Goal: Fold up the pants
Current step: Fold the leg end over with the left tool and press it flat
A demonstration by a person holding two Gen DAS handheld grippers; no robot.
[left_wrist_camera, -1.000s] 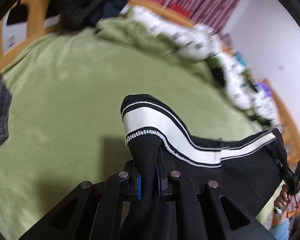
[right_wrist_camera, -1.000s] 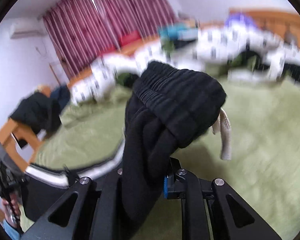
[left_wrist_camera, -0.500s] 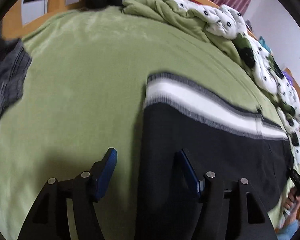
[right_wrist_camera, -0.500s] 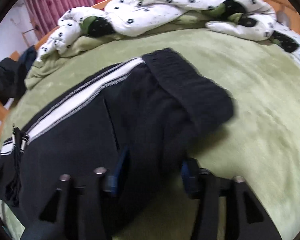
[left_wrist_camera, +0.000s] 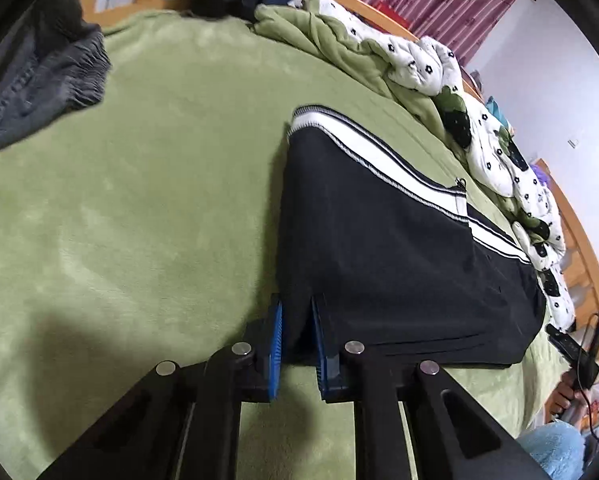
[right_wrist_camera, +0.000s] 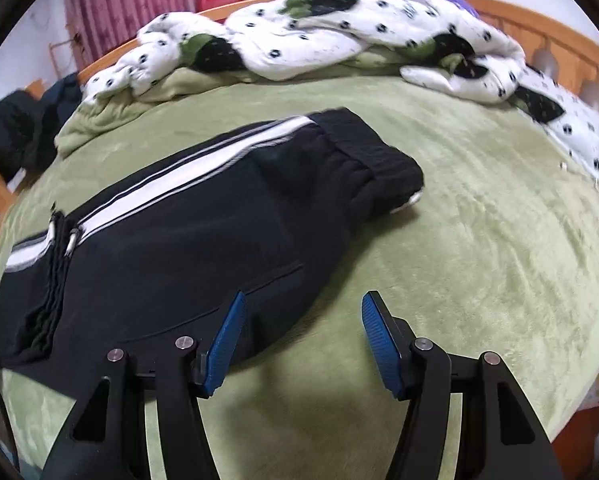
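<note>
The pants [left_wrist_camera: 387, 256] lie folded flat on the green blanket [left_wrist_camera: 147, 184], black with a white side stripe [left_wrist_camera: 379, 160], filling the centre right of the left wrist view and the centre left of the right wrist view [right_wrist_camera: 171, 240]. Only the left view shows the left gripper [left_wrist_camera: 297, 336] at the bottom centre: its blue pads [left_wrist_camera: 276, 344] stand a narrow gap apart astride the near corner of the pants, and whether they actually pinch the cloth cannot be told. That view alone also shows a crumpled grey garment [left_wrist_camera: 39, 76] at the upper left, and at the lower right edge a hand [left_wrist_camera: 565, 394] with part of a black tool, partly cut off by the frame. Only the right view shows the right gripper [right_wrist_camera: 303, 340] at the bottom centre, spread wide and holding nothing, its left pad [right_wrist_camera: 227, 340] over the near edge of the pants and its right pad over bare blanket. That view also shows the ribbed waistband [right_wrist_camera: 371, 164] at the centre, with a bit of white cord peeking from under it, and two metal-tipped drawstring ends [right_wrist_camera: 63, 236] at the left. A spotted white quilt [right_wrist_camera: 339, 44] is bunched along the top of the right view and runs down the right side of the left view [left_wrist_camera: 495, 148]; dark clothes [right_wrist_camera: 15, 132] at the upper left are too blurred to make out.
</note>
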